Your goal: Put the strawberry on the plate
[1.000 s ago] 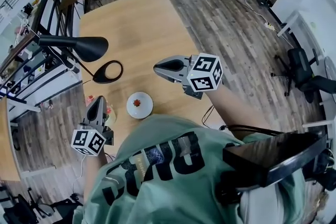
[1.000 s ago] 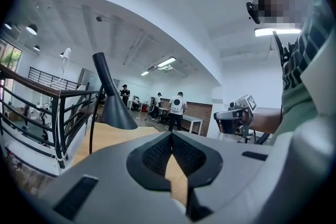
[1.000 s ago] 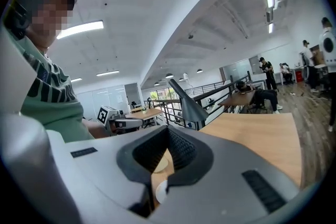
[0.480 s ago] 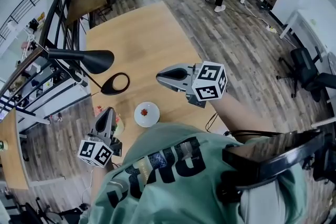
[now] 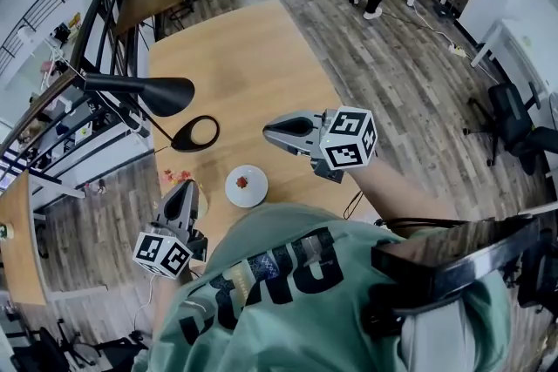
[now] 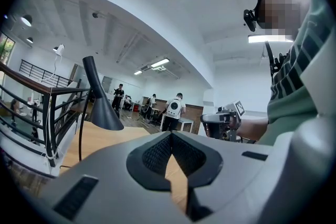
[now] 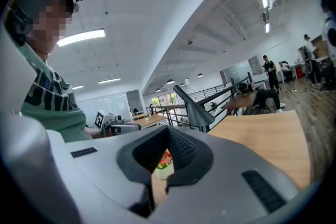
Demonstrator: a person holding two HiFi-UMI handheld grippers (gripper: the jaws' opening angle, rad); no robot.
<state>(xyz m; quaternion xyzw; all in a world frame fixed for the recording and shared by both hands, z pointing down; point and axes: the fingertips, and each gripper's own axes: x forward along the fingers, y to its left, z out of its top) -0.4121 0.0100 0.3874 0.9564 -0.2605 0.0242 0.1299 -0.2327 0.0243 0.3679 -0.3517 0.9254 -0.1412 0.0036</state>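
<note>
Strawberry (image 5: 241, 182) lies near the middle of a small white plate (image 5: 255, 194), and the plate rests on the wooden table (image 5: 227, 57) close to its near edge, just in front of the person's green shirt (image 5: 288, 292).

In the head view, the left gripper (image 5: 188, 186) is to the left of the plate, a little nearer the person, and points away across the table. Its jaws are closed tip to tip with nothing between them. It is near the plate but clear of it, and it does not touch the strawberry.

The right gripper (image 5: 267, 128) is on the other side, beyond and to the right of the plate, pointing leftward in the head view. Its jaws also meet at the tips and hold nothing. The strawberry lies below and a little left of its tip in that view, apart from it, so the plate sits between the two grippers.

Through the slot behind the right gripper's closed tips, a small flower pot (image 7: 163, 162) shows. A black desk lamp (image 5: 148, 91) stands on the table's left side, well beyond the plate.
</note>
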